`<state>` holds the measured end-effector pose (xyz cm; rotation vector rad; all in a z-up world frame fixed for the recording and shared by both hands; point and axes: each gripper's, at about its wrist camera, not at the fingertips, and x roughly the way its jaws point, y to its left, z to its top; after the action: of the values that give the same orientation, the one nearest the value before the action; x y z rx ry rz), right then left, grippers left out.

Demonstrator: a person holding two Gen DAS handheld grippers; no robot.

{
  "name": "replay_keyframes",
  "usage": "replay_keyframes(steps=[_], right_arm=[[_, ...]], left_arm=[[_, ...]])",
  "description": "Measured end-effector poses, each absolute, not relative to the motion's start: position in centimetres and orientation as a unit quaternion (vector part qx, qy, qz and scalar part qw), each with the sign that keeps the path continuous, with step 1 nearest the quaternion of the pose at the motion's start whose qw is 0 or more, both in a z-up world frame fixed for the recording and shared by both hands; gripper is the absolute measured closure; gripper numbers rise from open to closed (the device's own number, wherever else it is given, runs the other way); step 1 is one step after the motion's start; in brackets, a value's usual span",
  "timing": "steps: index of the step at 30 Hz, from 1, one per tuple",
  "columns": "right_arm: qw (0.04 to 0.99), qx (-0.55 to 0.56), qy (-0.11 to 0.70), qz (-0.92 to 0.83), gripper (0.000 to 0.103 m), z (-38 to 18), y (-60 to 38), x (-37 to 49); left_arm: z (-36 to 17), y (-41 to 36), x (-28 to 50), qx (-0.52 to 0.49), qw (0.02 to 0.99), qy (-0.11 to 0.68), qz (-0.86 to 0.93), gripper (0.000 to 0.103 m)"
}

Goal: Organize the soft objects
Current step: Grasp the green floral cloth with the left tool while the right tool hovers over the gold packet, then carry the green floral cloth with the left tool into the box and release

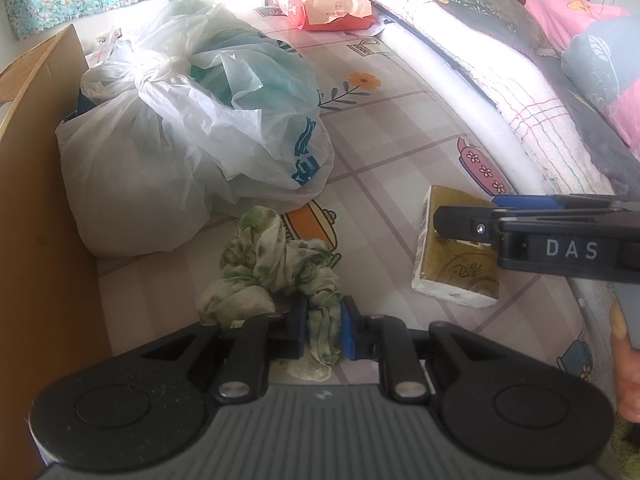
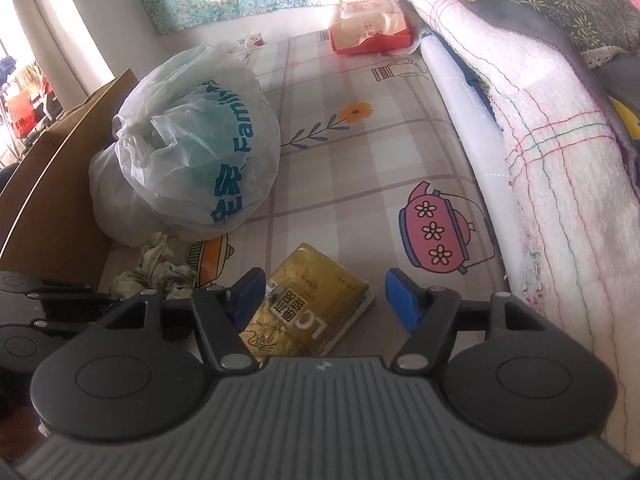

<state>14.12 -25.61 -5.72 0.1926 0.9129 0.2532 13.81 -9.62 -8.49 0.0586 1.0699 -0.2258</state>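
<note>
The left gripper [image 1: 324, 330] has its blue pads pinched together on a fold of the crumpled green-and-white floral cloth [image 1: 272, 276], which lies bunched on the checked, cartoon-printed mat [image 1: 400, 128] just in front of the tied white plastic shopping bag with teal lettering [image 1: 192, 132]. The cloth mostly rests on the mat, so by my reading it is gripped but not yet lifted clear. The right gripper [image 2: 326, 300] is spread wide, its jaws hanging over the gold-wrapped rectangular tissue pack [image 2: 308, 312] without closing on it; the left pad sits near the pack's edge, but whether it touches cannot be told. The pack lies flat on the mat, well apart from the bag

As for progress, little looks sorted. The bag sits against the brown cardboard panel [image 1: 40, 160], and the red-and-cream tissue package [image 1: 324, 4] lies at the far end of the mat beside the folded white quilt with coloured stitching [image 1: 500, 80]. The cloth and the gold pack are loose in the open middle, so gathering them into one place seems to be the work that is left; where they belong is not shown
</note>
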Motion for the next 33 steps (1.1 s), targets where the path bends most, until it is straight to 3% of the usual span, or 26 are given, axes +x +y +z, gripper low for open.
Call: replay_keyframes(steps=[5,11,13,17,20,25,33], right_arm=[[0.887,0.06,0.442,0.12,0.031,-6.3,-23.7,14.0],[0.889,0.06,0.437,0.123,0.032,-6.6,-23.7,13.6],[0.891,0.063,0.432,0.121,0.035,-6.5,-23.9,13.3],[0.893,0.099,0.425,0.111,0.055,-6.1,-25.3,13.1],[0.886,0.133,0.431,0.111,0.058,-5.9,-26.6,13.0],[0.876,0.177,0.436,0.109,0.056,-5.3,-27.6,12.2],[0.869,0.184,0.447,0.101,0.043,-5.2,-26.9,11.8]], left_arm=[[-8.3,-9.5,13.7,0.022,0.855,0.507,-0.108,0.087],[-8.1,-9.5,13.6,0.015,0.857,0.504,-0.108,0.088],[-8.0,-9.6,13.5,0.014,0.858,0.502,-0.109,0.088],[-7.4,-9.8,13.2,0.015,0.862,0.493,-0.113,0.088],[-7.2,-9.9,13.0,0.015,0.865,0.489,-0.115,0.088],[-6.7,-9.4,12.6,0.009,0.869,0.483,-0.112,0.088],[-3.2,-7.8,12.1,-0.021,0.885,0.451,-0.117,0.089]])
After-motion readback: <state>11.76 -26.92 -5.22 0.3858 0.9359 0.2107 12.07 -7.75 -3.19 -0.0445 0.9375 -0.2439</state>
